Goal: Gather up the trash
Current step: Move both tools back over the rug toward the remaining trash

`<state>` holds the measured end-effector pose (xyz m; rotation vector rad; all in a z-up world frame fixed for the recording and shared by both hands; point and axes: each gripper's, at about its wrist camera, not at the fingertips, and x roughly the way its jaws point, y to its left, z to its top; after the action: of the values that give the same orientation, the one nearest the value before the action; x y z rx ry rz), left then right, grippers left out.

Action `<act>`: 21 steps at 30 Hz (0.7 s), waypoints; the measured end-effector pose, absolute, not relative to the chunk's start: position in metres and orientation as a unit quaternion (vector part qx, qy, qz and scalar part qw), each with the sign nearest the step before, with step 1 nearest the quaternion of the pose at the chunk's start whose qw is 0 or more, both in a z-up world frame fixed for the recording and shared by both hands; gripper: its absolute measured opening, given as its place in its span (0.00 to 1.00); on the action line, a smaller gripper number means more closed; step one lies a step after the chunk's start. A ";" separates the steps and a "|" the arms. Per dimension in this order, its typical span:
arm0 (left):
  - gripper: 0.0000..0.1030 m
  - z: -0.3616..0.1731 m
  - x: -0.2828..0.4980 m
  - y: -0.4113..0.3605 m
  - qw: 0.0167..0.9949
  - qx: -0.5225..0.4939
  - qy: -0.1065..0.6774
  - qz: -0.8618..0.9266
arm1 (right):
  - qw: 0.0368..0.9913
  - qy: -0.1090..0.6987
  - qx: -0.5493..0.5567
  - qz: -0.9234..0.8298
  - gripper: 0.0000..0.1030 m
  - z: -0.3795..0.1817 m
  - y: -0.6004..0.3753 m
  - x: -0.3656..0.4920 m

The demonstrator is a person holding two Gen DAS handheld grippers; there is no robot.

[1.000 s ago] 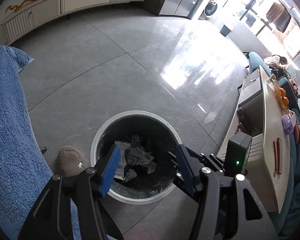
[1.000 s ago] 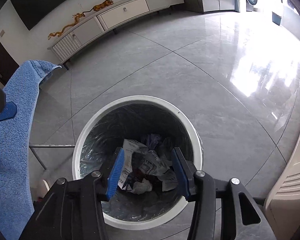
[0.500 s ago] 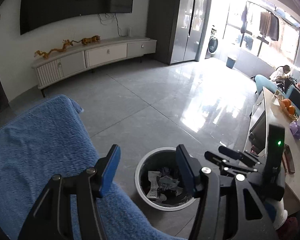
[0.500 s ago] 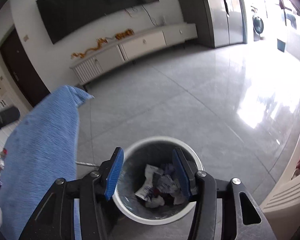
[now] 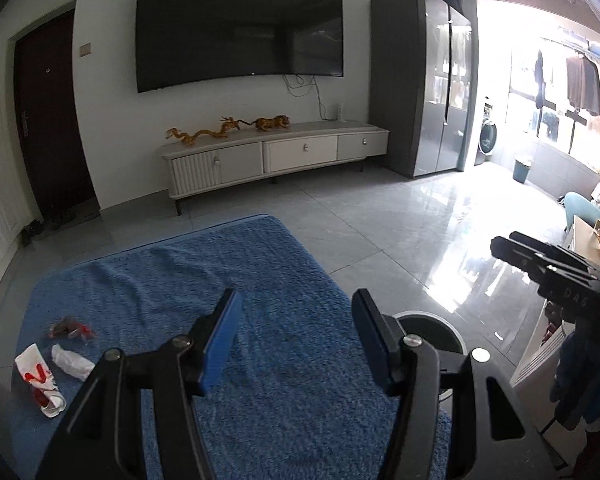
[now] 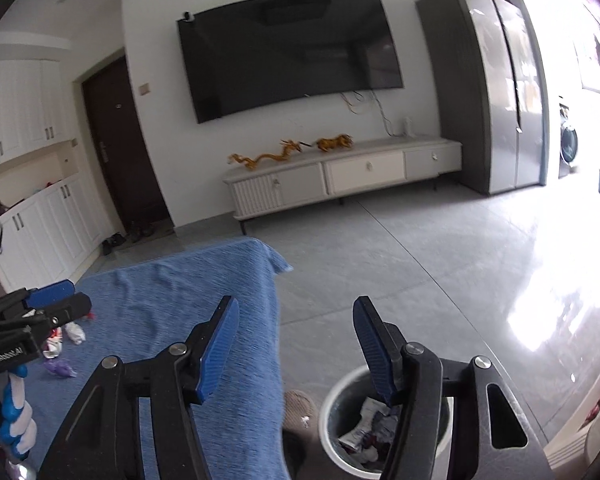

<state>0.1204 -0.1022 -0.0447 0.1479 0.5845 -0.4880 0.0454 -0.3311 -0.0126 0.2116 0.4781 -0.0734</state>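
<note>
My left gripper [image 5: 296,340] is open and empty above a blue towel-covered table [image 5: 260,280]. At the table's left lie a red-and-white wrapper [image 5: 36,378], a white crumpled wrapper [image 5: 71,361] and a small reddish scrap [image 5: 69,327]. My right gripper [image 6: 296,346] is open and empty, held above the table's right edge and the round white trash bin [image 6: 340,412] on the floor, which holds crumpled wrappers [image 6: 366,432]. The bin's rim also shows in the left wrist view [image 5: 440,322]. A purple scrap [image 6: 60,368] and a white scrap [image 6: 75,332] lie by the left gripper [image 6: 48,300].
A slippered foot [image 6: 300,406] stands between table and bin. A white TV cabinet [image 5: 276,158] with gold figurines stands at the far wall under a large TV. A grey fridge [image 5: 424,96] is at back right. A pale low table [image 5: 584,240] is at right.
Both grippers have risen and tilted up from over the bin. The bin has dropped to the lower edge of both views, and the blue table with its trash has come into view.
</note>
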 end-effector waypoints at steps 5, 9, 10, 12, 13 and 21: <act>0.55 -0.041 0.112 -0.052 0.939 0.050 0.277 -0.197 | 0.972 0.224 0.071 0.002 0.55 0.013 -0.286 0.054; 0.58 -0.042 0.106 -0.011 0.946 0.029 0.275 -0.169 | 0.974 0.218 0.048 0.030 0.55 0.027 -0.253 0.063; 0.60 -0.042 0.104 -0.001 0.948 0.024 0.274 -0.163 | 0.975 0.217 0.042 0.039 0.55 0.030 -0.243 0.066; 0.62 -0.043 0.100 0.019 0.950 0.014 0.273 -0.149 | 0.974 0.216 0.032 0.053 0.56 0.034 -0.227 0.070; 0.64 -0.044 0.100 0.027 0.951 0.009 0.273 -0.143 | 0.974 0.217 0.028 0.061 0.56 0.035 -0.219 0.073; 0.67 -0.063 0.099 0.099 0.953 -0.024 0.288 -0.086 | 0.966 0.231 0.008 0.115 0.60 0.034 -0.161 0.094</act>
<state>0.0987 0.0991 -0.0629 -0.0481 0.5860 -0.1754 0.0937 -0.1614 0.0340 0.0159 0.4675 0.2328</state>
